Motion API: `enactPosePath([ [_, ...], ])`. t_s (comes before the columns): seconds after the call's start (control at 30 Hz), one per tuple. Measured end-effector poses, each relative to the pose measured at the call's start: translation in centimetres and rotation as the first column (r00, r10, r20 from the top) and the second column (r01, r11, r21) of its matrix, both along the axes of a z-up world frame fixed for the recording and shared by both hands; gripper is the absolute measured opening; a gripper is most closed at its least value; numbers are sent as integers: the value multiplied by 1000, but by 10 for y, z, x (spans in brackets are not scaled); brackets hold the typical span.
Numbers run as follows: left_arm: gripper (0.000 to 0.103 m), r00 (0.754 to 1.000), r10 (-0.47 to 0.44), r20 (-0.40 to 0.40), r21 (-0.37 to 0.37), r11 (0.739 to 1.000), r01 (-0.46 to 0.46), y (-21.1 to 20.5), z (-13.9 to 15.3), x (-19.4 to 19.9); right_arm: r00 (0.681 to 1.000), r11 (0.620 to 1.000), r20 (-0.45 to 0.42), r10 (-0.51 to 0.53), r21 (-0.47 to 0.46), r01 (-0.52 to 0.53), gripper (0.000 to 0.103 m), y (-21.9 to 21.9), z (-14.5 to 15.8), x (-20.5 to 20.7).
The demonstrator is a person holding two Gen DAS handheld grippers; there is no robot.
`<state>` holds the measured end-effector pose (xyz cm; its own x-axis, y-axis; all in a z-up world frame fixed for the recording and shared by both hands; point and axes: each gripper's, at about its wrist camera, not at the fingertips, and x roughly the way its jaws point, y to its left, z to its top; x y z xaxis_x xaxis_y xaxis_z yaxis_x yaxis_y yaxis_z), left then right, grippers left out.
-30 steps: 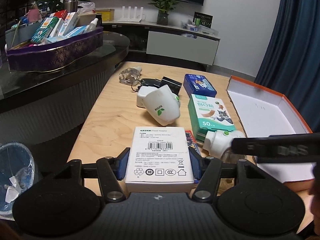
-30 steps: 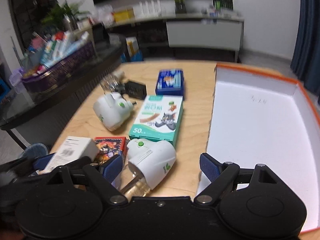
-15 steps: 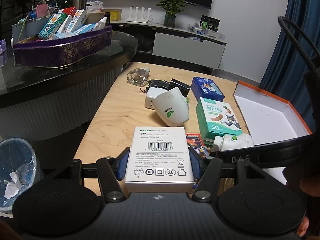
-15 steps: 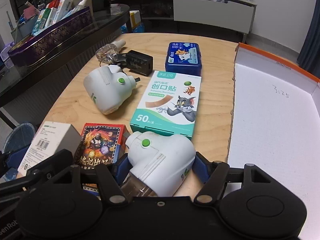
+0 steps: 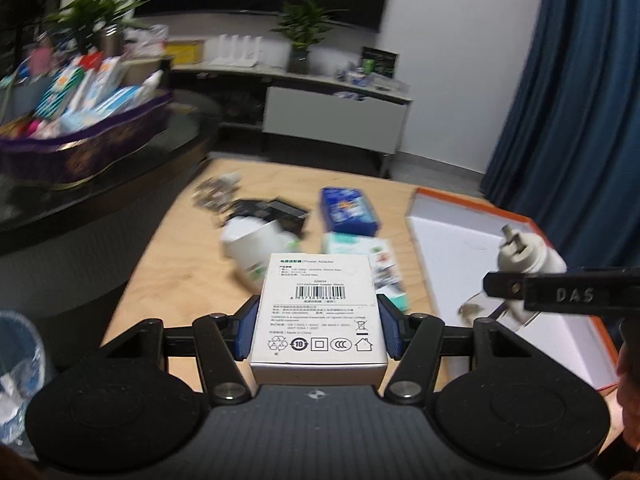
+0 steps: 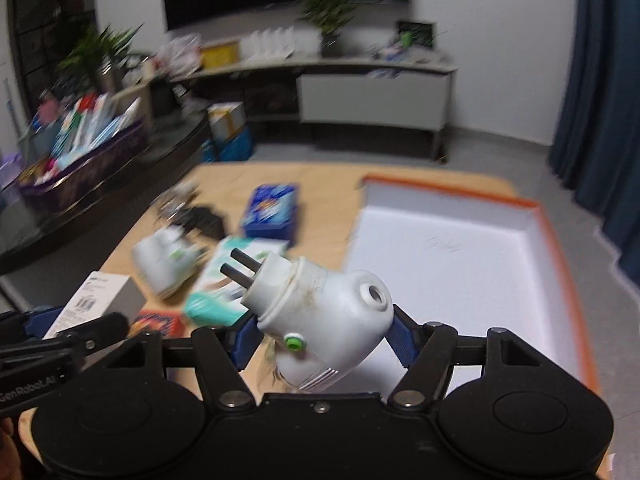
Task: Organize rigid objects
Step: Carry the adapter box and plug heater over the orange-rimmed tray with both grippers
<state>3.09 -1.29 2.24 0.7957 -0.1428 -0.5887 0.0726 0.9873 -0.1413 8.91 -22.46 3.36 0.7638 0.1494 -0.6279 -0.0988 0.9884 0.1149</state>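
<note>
My left gripper point(image 5: 318, 330) is shut on a white power-adapter box point(image 5: 319, 312), held above the wooden table point(image 5: 180, 256). My right gripper point(image 6: 320, 340) is shut on a white plug-in device point(image 6: 320, 312) with two prongs and a green button, lifted near the left edge of the white tray with an orange rim point(image 6: 452, 256). That device point(image 5: 528, 260) also shows in the left wrist view, above the tray point(image 5: 460, 240). The box shows in the right wrist view point(image 6: 100, 300) at the left.
On the table lie a second white plug-in device point(image 6: 164, 260), a teal plaster box point(image 6: 228, 272), a blue tin point(image 6: 272, 210), a black adapter point(image 5: 272, 210), a clear bottle point(image 5: 212, 192) and a red card pack point(image 6: 156, 322). A purple basket point(image 5: 80, 144) stands on the dark counter at the left. A bin point(image 5: 16, 364) stands on the floor.
My right gripper has lifted the white plug-in device off the table and carried it toward the tray. My left gripper has risen with the box still held.
</note>
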Motion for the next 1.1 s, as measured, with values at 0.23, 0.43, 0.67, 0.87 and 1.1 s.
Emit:
enactPosePath([
  [0.23, 60, 994, -111, 23, -27, 993, 111, -49, 19, 21, 989, 991, 64, -132, -5, 132, 79, -61, 16, -8],
  [0.43, 60, 985, -171, 18, -29, 985, 171, -82, 21, 41, 975, 979, 83, -205, 17, 204, 79, -90, 17, -5],
  [0.67, 60, 979, -203, 1, -34, 978, 203, -103, 15, 59, 967, 970, 76, -243, 28, 241, 79, -112, 6, 3],
  [0.87, 60, 979, -204, 18, -23, 979, 205, -113, 19, 66, 963, 965, 65, -260, 44, 257, 79, -129, -3, 11],
  [1.1, 60, 983, -184, 12, -17, 983, 184, -113, 14, 65, 964, 966, 71, -257, 51, 254, 79, -133, -7, 18],
])
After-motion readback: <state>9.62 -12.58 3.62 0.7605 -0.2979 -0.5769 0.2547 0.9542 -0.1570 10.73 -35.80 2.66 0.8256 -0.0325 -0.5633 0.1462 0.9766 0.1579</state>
